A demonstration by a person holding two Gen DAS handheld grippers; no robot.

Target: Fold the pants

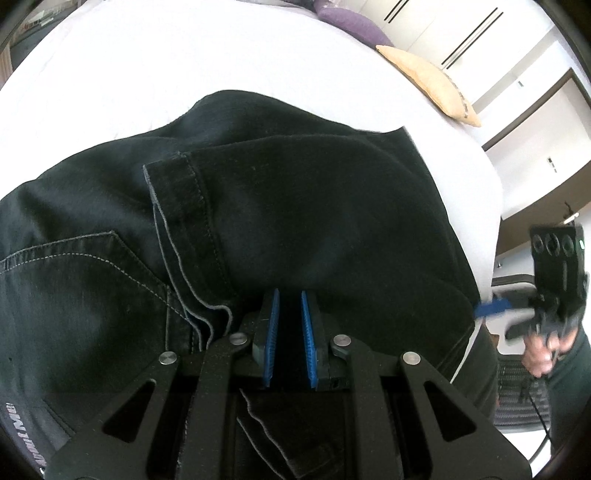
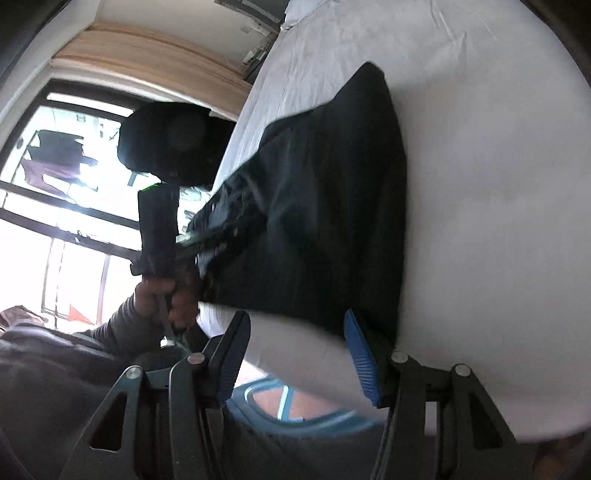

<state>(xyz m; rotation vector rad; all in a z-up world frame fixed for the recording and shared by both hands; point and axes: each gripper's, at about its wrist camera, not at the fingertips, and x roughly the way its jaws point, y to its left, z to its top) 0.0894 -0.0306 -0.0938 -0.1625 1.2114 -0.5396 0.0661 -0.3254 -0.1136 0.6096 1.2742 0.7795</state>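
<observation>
— Where are the pants sitting for you?

— I see the dark pants spread on the white bed sheet, folded over on themselves. In my left wrist view the left gripper is right on top of them: the blue pads stand close together with dark cloth running between them, so I read it as clamped on a fold of the pants. A hemmed edge and a stitched back pocket lie just left of the fingers.

— And the other one?

— The right gripper has its fingers spread wide, holding nothing. The pants lie ahead of it; its right pad is at the near corner of the cloth, and I cannot tell whether it touches. The left pad hangs off the bed's edge.

— Anything one camera gives you that the other doesn't?

— The left view shows a tan cushion and a purple cushion at the far side of the bed, plus the right gripper off the bed's right edge, blurred. The right view shows a window and the left hand gripping its handle at the waistband side of the pants, blurred too.
</observation>
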